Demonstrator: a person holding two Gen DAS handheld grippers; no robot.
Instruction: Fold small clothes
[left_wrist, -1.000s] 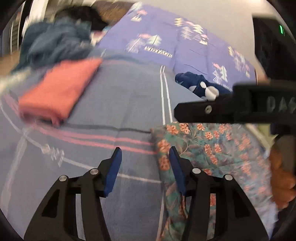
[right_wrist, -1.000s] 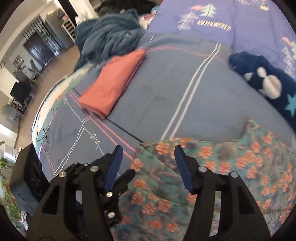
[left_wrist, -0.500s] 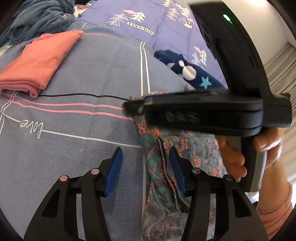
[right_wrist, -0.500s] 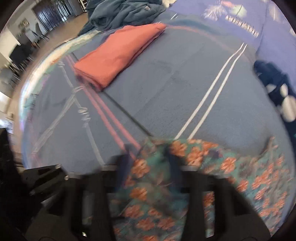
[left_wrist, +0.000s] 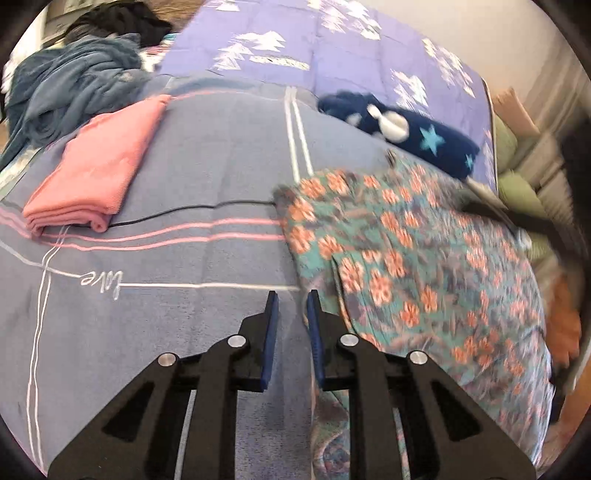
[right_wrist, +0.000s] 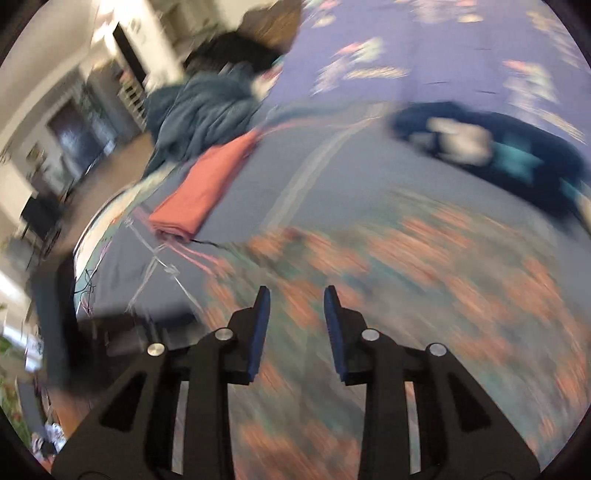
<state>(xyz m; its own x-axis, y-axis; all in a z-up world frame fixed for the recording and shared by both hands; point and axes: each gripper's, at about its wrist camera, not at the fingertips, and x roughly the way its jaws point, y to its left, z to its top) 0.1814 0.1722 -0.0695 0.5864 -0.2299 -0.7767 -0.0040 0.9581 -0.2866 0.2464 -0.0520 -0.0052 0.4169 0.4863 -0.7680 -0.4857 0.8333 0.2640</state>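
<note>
Since half a second ago the right gripper (right_wrist: 293, 295) has swung off to the right of the floral garment (left_wrist: 424, 266); in the left wrist view it now shows only as a dark blur at the right edge, where before it crossed the middle of the frame. Left gripper (left_wrist: 291, 299) sits in nearly the same spot, but its jaws have narrowed.

Left gripper: jaws closing, a slim gap between the blue pads (left_wrist: 271, 332). No cloth is visible in the gap; the garment's left edge lies just right of the right pad, and whether they touch I cannot tell.

Right gripper: jaws opening, pads (right_wrist: 258, 332) apart, nothing visible between them. It hovers over the floral print, which is heavily motion-blurred in the right wrist view.

Floral garment: teal with orange flowers, spread on the right half of the grey-blue bedspread (left_wrist: 203, 166), with a folded-over layer on its near part. Its far left corner lies at the pink stripes of the bedspread.

Folded pink garment (left_wrist: 99, 170): lies far left on the bedspread, well apart from the floral one.

Navy fleece piece with stars (left_wrist: 402, 133): lies far right, just beyond the floral garment.

Crumpled blue-grey blanket (left_wrist: 62, 96): heaped at the far left corner. Purple quilt with white tree print (left_wrist: 314, 48) lies across the far side.
</note>
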